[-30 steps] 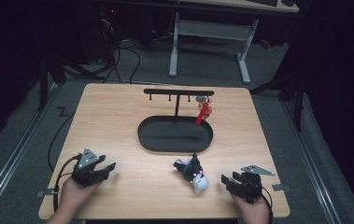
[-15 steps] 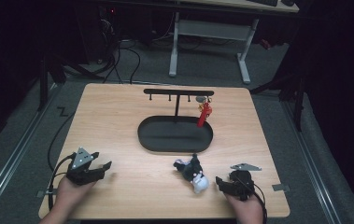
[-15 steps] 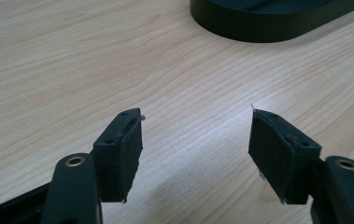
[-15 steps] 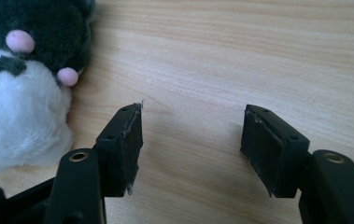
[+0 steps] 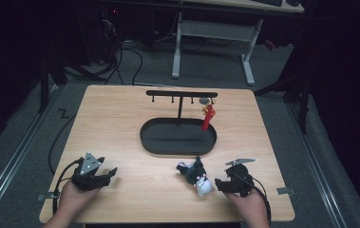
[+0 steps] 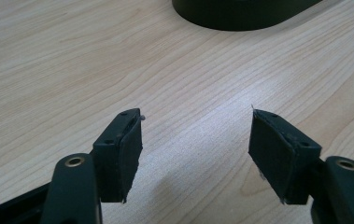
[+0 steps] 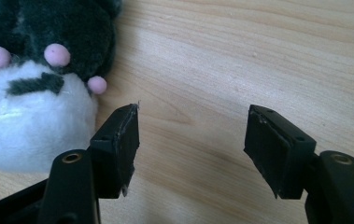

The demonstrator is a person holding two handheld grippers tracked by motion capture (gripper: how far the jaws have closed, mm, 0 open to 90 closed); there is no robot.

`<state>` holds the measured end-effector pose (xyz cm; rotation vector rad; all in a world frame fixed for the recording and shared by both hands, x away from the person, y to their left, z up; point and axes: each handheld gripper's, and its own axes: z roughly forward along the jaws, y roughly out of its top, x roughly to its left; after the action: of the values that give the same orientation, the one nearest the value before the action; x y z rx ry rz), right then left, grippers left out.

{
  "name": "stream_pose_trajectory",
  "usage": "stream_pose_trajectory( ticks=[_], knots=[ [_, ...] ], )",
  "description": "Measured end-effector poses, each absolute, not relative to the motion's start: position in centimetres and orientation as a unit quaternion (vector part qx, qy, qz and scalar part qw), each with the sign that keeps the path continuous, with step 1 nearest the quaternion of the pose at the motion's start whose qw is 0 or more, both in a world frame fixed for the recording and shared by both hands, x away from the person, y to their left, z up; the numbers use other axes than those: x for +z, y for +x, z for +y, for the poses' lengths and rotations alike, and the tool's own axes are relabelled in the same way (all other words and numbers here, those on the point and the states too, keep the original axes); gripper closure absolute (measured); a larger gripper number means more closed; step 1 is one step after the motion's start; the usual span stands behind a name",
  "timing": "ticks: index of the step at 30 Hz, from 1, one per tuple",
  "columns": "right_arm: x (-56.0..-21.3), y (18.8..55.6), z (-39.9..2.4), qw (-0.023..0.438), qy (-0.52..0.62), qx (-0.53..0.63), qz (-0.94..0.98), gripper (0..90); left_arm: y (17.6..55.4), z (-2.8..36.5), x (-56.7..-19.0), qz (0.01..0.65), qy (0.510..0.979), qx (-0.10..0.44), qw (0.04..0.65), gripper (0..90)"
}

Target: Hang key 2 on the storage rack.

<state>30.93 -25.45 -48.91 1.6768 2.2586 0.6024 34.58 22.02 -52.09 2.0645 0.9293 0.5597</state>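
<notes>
Plush toy [image 5: 195, 176], dark grey and white with small pink dots, lying on the near right part of the wooden desk [image 5: 120, 118], just near of the black oval tray [image 5: 178, 137] and just left of the right gripper [image 5: 221, 184]; in the right gripper view the same plush toy [image 7: 34, 88] close beside the left finger, apparently clear of it, with bare wood between the two fingers [image 7: 118, 149]. Right gripper held in a hand [image 5: 246, 204] at the near right edge, fingers apart, having just been opening, nothing clamped between them. Left gripper [image 5: 108, 175] held in the other hand [image 5: 73, 199] at the near left corner, well apart from the toy; in its own view the left gripper [image 6: 195, 154] with fingers [image 6: 121, 161] spread wide, having just been opening too, only desk grain between them, and the dark wall of the tray [image 6: 240, 11] at the far edge of that view. Black rack [image 5: 181, 97] standing at the far side of the tray, a T-shaped bar with small hooks, a red tasselled charm [image 5: 208, 116] hanging from its right end above the tray's right part. Beyond the desk, dark floor with cables and the white legs of another table [image 5: 213, 42]
</notes>
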Motion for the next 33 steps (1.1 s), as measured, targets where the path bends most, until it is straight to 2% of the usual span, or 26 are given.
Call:
stream_pose_trajectory(
  ticks=[5,22,33],
  knots=[
    [-48.9,31.3,-25.6,0.132,0.571,0.176,0.791,35.1,34.6,21.9,-52.2,0.363,0.817,0.218,0.392,35.0],
    [-47.2,32.8,-25.9,0.061,0.58,0.131,0.802,33.0,34.5,21.9,-52.2,0.357,0.827,0.215,0.377,34.1],
    [-44.7,33.0,-24.5,0.058,0.564,0.102,0.818,32.5,34.4,22.0,-52.3,0.355,0.829,0.216,0.374,33.0]
  ],
)
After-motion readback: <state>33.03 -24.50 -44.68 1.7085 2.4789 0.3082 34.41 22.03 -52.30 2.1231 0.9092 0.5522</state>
